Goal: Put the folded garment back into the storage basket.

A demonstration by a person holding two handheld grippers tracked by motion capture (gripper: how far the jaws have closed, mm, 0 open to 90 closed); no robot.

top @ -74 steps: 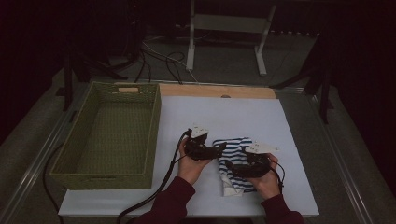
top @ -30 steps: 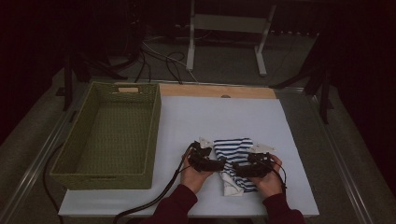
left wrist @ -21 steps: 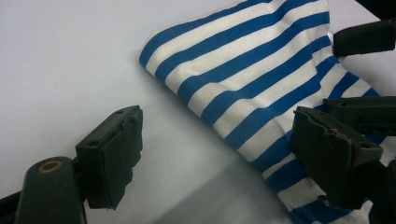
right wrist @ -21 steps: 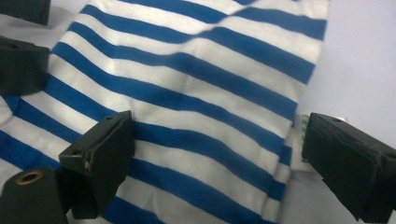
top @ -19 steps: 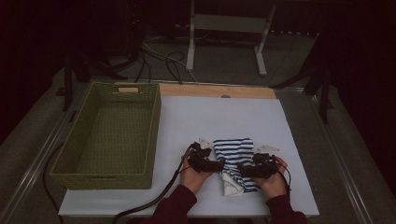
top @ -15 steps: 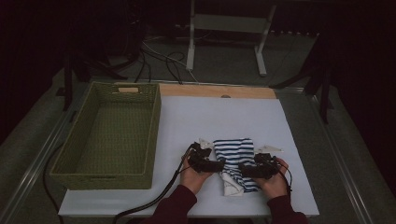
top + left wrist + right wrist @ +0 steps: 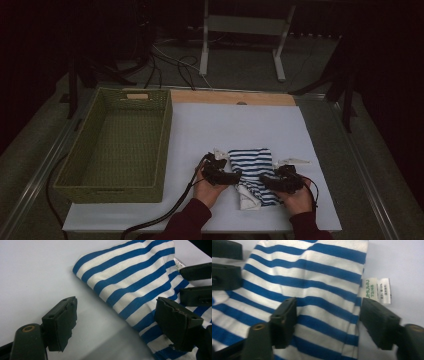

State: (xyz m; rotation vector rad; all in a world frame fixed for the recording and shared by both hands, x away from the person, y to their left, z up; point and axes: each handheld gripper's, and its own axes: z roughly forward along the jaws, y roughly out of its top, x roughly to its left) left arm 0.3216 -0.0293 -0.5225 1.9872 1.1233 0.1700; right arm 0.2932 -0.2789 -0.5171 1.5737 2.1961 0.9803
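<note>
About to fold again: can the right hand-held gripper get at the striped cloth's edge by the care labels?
Probably yes. The right hand-held gripper has been closing and already straddles the striped cloth edge beside the labels; nothing blocks it.

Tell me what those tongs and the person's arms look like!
Both tongs, the left and the right, are black, each with two chunky, blocky jaws. A brass-coloured ring sits near a jaw's base. A pale grey plate tops each one. A thick black cable trails from the left one. The person wears dark red sleeves.

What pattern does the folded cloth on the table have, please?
Blue and white stripes on the folded cloth; clearest in the right gripper view.
</note>
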